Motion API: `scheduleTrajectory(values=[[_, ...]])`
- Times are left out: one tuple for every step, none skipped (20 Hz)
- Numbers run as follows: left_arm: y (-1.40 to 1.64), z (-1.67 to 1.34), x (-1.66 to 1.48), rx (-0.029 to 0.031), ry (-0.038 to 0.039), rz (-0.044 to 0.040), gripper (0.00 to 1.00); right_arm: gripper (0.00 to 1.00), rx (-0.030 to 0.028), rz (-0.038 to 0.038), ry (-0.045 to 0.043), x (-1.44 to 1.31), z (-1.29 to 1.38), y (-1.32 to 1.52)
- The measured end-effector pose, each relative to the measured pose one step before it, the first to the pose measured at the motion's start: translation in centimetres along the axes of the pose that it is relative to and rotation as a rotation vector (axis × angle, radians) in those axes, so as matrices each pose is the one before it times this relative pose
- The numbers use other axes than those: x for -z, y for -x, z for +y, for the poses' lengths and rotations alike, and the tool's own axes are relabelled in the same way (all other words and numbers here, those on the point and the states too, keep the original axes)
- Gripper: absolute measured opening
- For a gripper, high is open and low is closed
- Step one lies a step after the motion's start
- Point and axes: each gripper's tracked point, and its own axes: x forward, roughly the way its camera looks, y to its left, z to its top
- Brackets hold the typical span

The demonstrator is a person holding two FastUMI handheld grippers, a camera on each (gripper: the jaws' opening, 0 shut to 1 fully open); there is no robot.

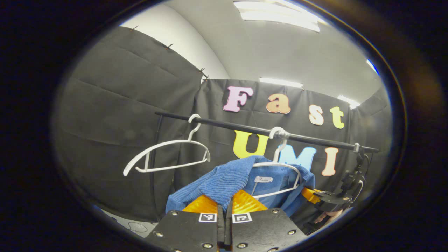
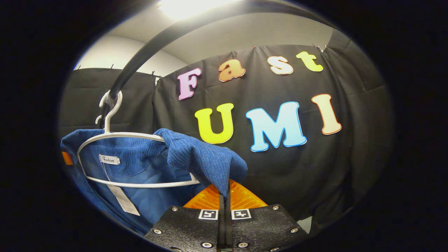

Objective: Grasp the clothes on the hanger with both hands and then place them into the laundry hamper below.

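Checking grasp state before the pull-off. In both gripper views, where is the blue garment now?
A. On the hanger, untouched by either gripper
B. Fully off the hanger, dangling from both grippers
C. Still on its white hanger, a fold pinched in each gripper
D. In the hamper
C: the blue garment drapes over the white hanger on the rail, with a fold pinched in the left gripper and another in the right gripper.
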Motion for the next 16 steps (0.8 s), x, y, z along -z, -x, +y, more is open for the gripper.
scheduleTrajectory(values=[[0.002,0.468,-0.270,-0.00715,-0.00206,-0.00385,0.01,0.00,0.01188,-0.01012,-0.00962,-0.162,-0.452,-0.035],[0.071,0.505,-0.280,-0.00974,-0.00909,-0.00640,0.01,0.00,0.01040,-0.00955,-0.00792,-0.189,-0.063,0.104],[-0.071,0.541,-0.400,-0.01233,-0.00887,-0.00747,0.02,0.00,0.01230,-0.01278,-0.00229,-0.323,-0.276,-0.111],[-0.272,0.446,-0.462,-0.00240,-0.00018,-0.00946,0.01,0.00,0.01211,-0.01326,0.00158,-0.330,-0.386,-0.083],[0.283,0.463,-0.467,-0.00656,-0.00191,-0.00651,0.02,0.00,0.01370,-0.01280,0.00330,-0.201,-0.389,-0.163],[-0.101,0.593,-0.340,-0.00226,-0.00397,-0.00258,0.01,0.00,0.01261,-0.01422,0.00057,-0.235,-0.405,-0.033],[-0.007,0.493,-0.241,-0.00190,-0.00318,-0.00082,0.01,0.00,0.00933,-0.01577,-0.00265,-0.170,-0.237,-0.138],[-0.149,0.350,-0.138,-0.00191,-0.00353,-0.00025,0.02,0.00,0.00586,-0.01239,-0.00171,-0.247,-0.040,-0.165],[-0.133,0.356,-0.265,-0.00318,-0.00501,-0.00190,0.02,0.00,0.00503,-0.01303,0.00239,-0.304,-0.016,-0.152],[-0.219,0.264,-0.180,-0.00566,-0.00656,-0.00493,0.01,0.00,0.00332,-0.01415,0.00645,-0.195,0.004,-0.183],[-0.153,0.318,-0.288,-0.00698,-0.00794,-0.00609,0.02,0.00,0.00313,-0.01420,0.00867,-0.259,-0.042,-0.251],[-0.219,0.258,-0.283,-0.01066,-0.00495,-0.00686,0.01,0.00,0.00427,-0.01422,0.00835,-0.105,-0.207,-0.406],[-0.271,0.254,-0.244,-0.00463,0.00198,-0.00552,0.01,0.00,0.00141,-0.01000,0.00409,-0.146,-0.112,-0.349],[-0.360,0.133,-0.076,-0.00140,0.00504,-0.00225,0.01,0.00,0.00263,-0.00958,0.00229,-0.123,0.058,-0.295],[-0.274,0.153,-0.208,0.00107,0.00310,-0.00115,0.01,0.00,-0.00083,-0.01013,0.00267,-0.092,0.064,-0.256],[-0.158,0.325,-0.132,0.00197,-0.00015,-0.00267,0.01,0.00,0.00075,-0.01170,0.00769,-0.276,0.058,-0.076]])
